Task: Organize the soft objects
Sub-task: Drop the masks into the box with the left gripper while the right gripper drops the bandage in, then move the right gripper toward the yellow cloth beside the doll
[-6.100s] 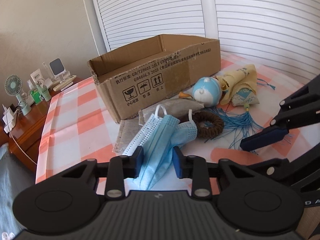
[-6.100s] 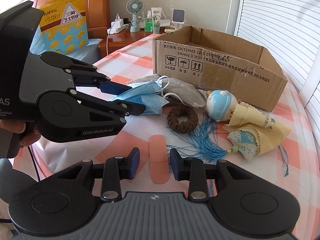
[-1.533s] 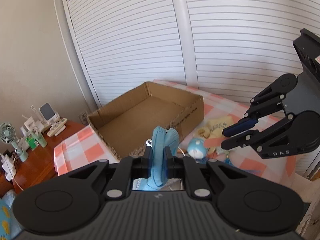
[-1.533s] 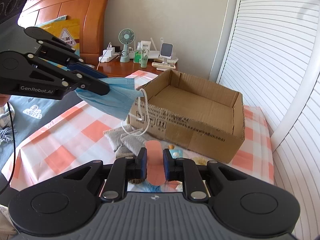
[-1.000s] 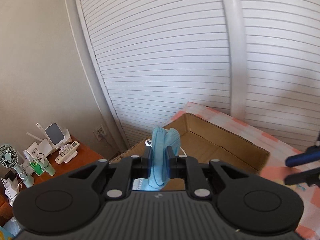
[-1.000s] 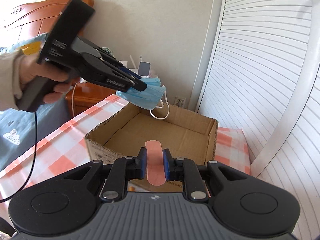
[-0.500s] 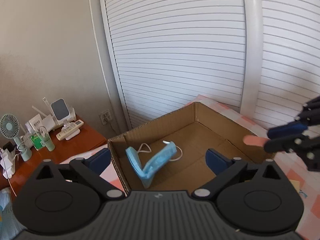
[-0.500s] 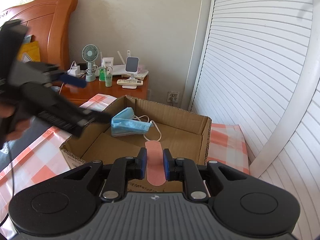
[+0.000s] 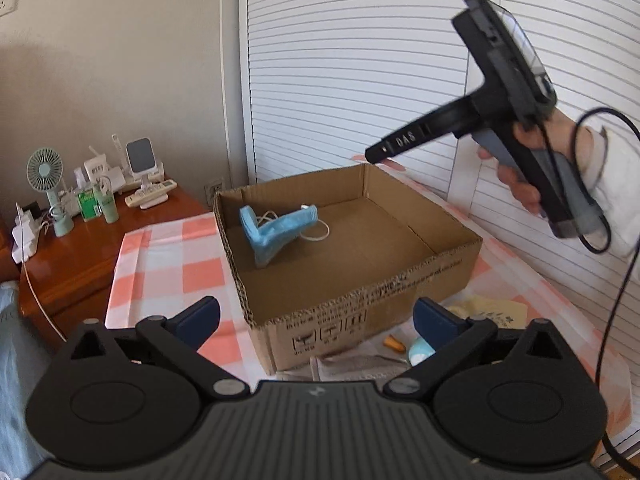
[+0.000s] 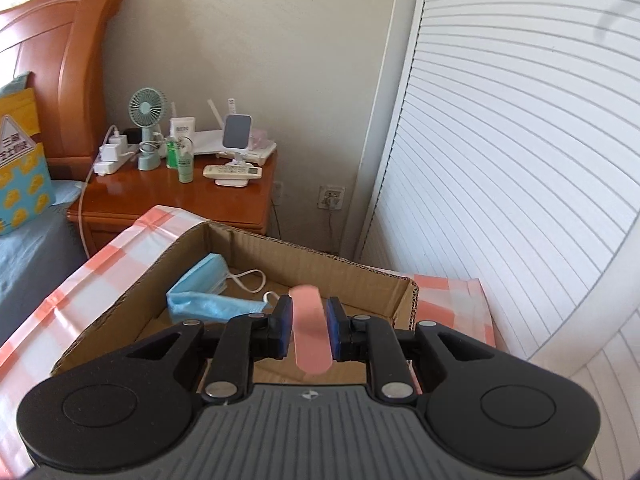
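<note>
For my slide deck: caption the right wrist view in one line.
Right gripper, jaws opening around a pink adhesive bandage, above a brown cardboard box holding a blue face mask.

Earlier clamped on the blue face mask [image 9: 276, 231], now the left gripper [image 9: 316, 322] spread fully wide at the bottom of the frame, with nothing between the fingers. Mask no longer on the checked tablecloth [image 9: 160, 256] or hanging in the air, but lying inside the cardboard box [image 9: 360, 280], at its left end, ear loops loose on the floor of the box. Right gripper [image 10: 307, 330] carried from the low pile of things up over the box, seen at upper right in the left wrist view. Its jaws, tight on the pink strip [image 10: 309, 326] a second ago, now opening, small gaps beside the strip, which stays between them.
</note>
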`<act>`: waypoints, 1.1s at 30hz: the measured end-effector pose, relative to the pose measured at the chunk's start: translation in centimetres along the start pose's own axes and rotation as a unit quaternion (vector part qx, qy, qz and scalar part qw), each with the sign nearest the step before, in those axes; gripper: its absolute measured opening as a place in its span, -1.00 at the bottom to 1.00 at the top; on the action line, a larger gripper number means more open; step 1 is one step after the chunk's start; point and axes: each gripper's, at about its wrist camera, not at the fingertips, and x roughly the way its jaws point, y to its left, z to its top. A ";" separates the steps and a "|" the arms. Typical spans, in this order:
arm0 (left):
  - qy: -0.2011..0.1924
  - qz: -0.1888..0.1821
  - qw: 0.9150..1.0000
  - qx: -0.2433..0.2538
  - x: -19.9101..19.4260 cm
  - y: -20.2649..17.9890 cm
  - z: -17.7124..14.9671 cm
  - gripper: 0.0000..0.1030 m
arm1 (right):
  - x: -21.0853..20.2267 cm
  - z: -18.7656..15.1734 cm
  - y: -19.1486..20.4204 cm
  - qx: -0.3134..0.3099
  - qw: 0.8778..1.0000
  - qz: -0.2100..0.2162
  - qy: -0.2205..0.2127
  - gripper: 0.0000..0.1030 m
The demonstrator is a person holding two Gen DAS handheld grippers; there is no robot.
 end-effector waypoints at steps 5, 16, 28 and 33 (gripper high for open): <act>0.014 0.008 1.000 -0.004 -0.1 -0.5 -1.6 0.99 | 0.3 -0.4 -0.5 0.014 1.000 -0.011 -0.003 0.71; 0.009 0.003 1.000 -0.009 -1.1 -1.1 -2.2 0.99 | -4.7 -3.3 0.3 0.030 0.999 -0.023 -0.011 1.00; 0.014 0.010 1.000 -0.017 -2.1 -0.8 -3.4 0.99 | -7.9 -9.4 0.8 0.065 0.997 -0.034 0.011 1.00; 0.020 0.005 1.000 -0.014 -2.1 -1.0 -3.9 0.99 | -8.8 -12.5 1.2 0.071 0.996 -0.050 0.028 1.00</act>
